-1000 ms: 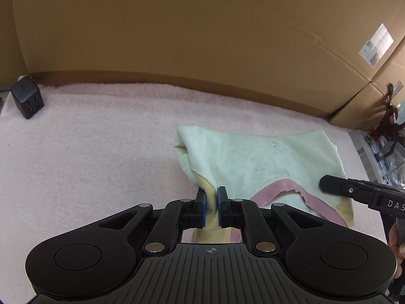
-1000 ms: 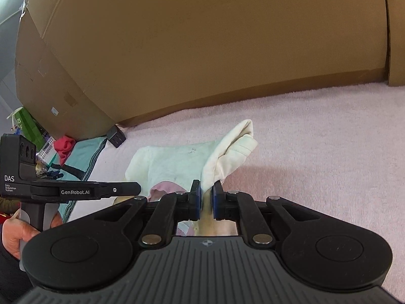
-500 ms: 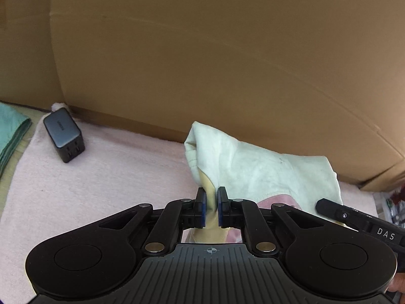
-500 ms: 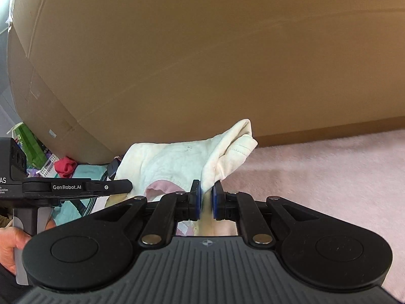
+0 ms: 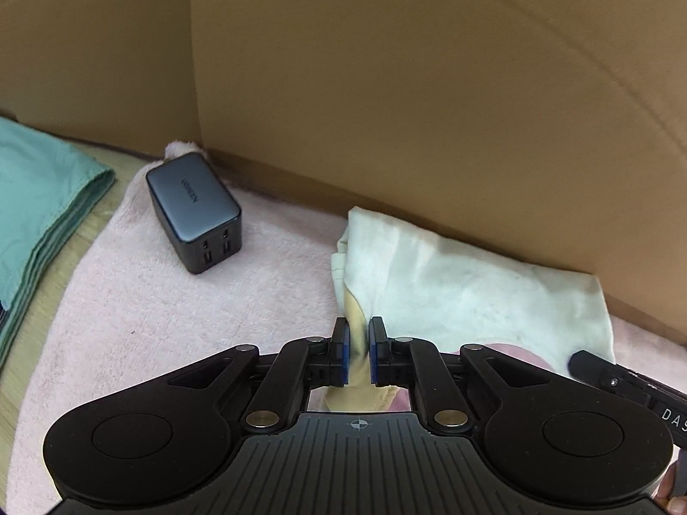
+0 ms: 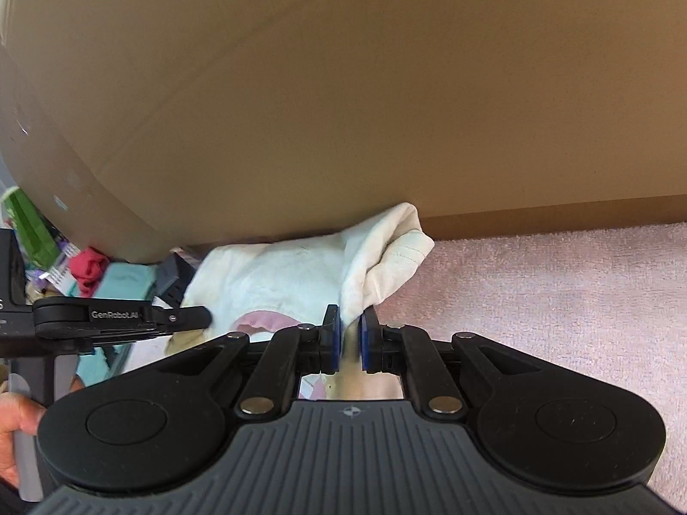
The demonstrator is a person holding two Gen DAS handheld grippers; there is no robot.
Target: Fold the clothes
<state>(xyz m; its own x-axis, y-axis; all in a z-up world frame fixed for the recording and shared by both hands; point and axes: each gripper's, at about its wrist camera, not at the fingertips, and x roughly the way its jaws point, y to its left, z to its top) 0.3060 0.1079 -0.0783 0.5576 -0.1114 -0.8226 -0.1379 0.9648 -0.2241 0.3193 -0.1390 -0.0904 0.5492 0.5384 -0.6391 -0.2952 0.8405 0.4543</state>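
A: What was the state of the left gripper (image 5: 359, 354)?
B: Its blue pads (image 5: 342, 354) were nearly together at lower centre of its own view, clamped on cloth.

A: And the right gripper (image 6: 348, 339)?
B: Likewise clamped on cloth, jaws nearly closed, lower centre of its frame.

A: Was a hand visible?
B: Yes. The left hand (image 6: 17, 442) gripped its handle at the lower left edge of the right view.

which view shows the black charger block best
The left wrist view. The charger block sits whole and sharp on the pink towel, its ports and top face plain. In the right wrist view only a dark, blurred corner of it peeks out past the cream garment.
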